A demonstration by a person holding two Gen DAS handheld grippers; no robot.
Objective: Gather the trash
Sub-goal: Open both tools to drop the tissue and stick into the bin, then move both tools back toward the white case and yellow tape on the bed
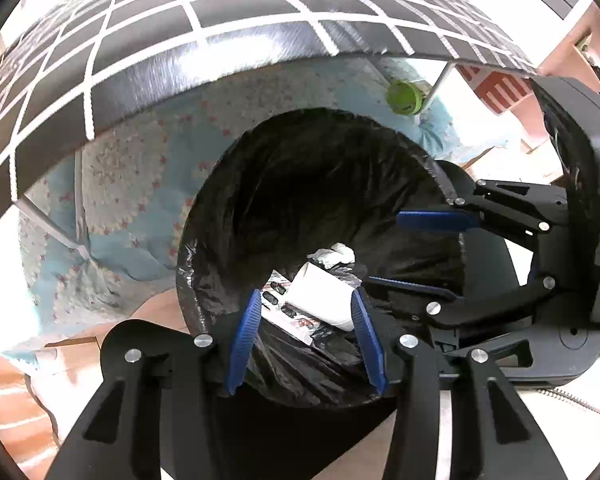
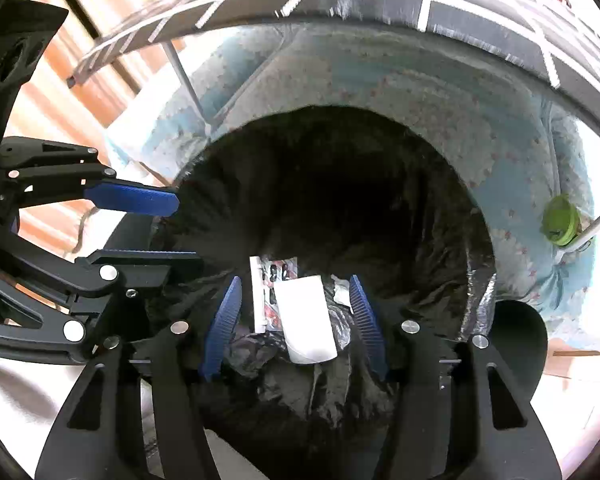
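Observation:
A bin lined with a black bag [image 1: 260, 184] [image 2: 440, 208] fills both views. At its bottom lie a white paper cup [image 1: 324, 298] [image 2: 306, 320], a printed wrapper [image 1: 286, 312] [image 2: 270, 280] and a crumpled white tissue [image 1: 338, 254] [image 2: 340, 292]. My left gripper [image 1: 306, 300] hangs over the bin's mouth, open, with nothing between its blue pads. My right gripper [image 2: 295, 284] hangs beside it over the same opening, also open and holding nothing. Each gripper shows in the other's view: the right gripper [image 1: 416, 254] at the right, the left gripper [image 2: 168, 228] at the left.
A table top with a black and white grid [image 1: 220, 8] [image 2: 480, 4] overhangs the bin's far side. A light blue floral cloth [image 1: 120, 184] [image 2: 380, 80] lies under it, behind the bin. A green round object [image 1: 404, 98] [image 2: 560, 220] sits by a white table leg. Wooden floor surrounds the bin.

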